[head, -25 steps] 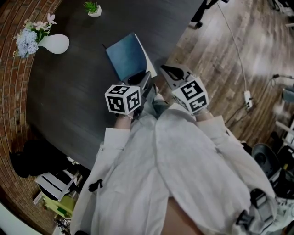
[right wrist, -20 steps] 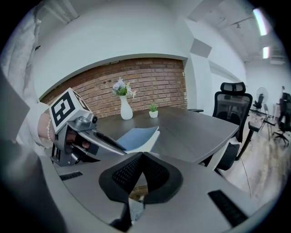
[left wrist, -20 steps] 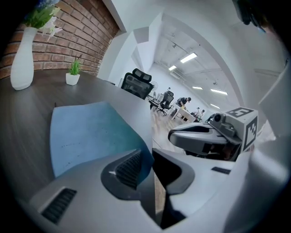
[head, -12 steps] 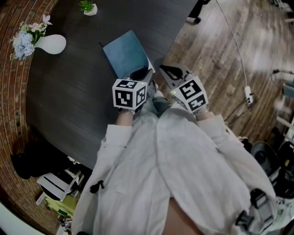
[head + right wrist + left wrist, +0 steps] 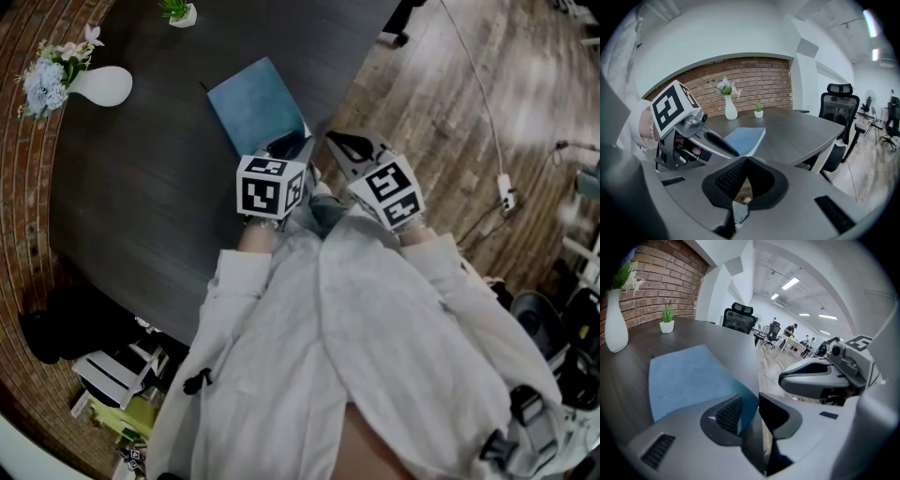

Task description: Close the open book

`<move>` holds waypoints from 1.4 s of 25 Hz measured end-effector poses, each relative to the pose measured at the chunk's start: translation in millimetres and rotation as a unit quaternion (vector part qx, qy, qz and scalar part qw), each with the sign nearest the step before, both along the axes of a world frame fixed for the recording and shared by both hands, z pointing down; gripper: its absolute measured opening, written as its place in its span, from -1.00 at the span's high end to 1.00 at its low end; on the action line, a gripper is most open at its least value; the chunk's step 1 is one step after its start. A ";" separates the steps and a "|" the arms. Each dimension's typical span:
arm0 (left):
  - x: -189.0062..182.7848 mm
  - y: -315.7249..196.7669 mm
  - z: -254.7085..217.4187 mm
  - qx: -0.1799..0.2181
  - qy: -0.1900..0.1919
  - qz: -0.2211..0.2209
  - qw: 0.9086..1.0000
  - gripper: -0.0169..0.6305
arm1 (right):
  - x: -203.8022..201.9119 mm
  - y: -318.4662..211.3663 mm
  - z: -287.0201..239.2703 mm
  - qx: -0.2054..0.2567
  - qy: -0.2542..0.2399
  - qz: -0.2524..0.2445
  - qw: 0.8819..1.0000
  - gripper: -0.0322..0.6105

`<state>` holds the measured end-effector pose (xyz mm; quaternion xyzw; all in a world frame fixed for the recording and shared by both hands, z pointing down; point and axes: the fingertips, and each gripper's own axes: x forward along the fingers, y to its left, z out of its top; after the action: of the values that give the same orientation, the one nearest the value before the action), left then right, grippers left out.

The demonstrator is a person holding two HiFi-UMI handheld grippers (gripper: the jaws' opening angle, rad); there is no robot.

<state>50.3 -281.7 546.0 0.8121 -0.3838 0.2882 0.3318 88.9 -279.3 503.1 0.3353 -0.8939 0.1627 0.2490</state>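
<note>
Left fingers opening at book corner, right fingers closed, book lengthwise away-left

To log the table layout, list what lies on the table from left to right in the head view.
white vase with flowers → small potted plant → blue book

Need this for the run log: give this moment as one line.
book: closed, flat on table | left gripper: jaws opening, book corner between them | right gripper: shut, empty
</note>
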 end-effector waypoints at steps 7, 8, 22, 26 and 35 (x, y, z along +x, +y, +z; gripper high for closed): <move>2.1 -0.5 2.5 0.009 -0.014 0.014 1.000 0.59 | 1.5 1.9 0.2 -0.006 -0.005 0.001 1.000 0.88; 2.3 -0.1 2.5 0.010 -0.015 0.015 1.000 0.57 | 1.6 1.9 -0.5 -0.006 -0.006 0.002 1.000 0.88; 0.4 9.2 -20.3 0.041 0.019 0.024 0.999 0.57 | -6.9 2.4 -14.6 -0.001 -0.027 -0.010 1.000 0.88; -4.2 12.5 -29.9 0.050 0.034 0.020 0.998 0.57 | -12.3 -1.5 -20.8 0.001 -0.037 -0.018 0.999 0.88; -31.7 14.9 -61.5 0.090 0.059 -0.019 0.994 0.64 | -36.4 -4.2 -50.1 0.002 -0.082 -0.050 0.995 0.88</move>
<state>18.6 -266.8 484.6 0.8469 -0.4031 0.1981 0.2846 52.5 -283.4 453.1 0.2764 -0.9271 0.1756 0.1824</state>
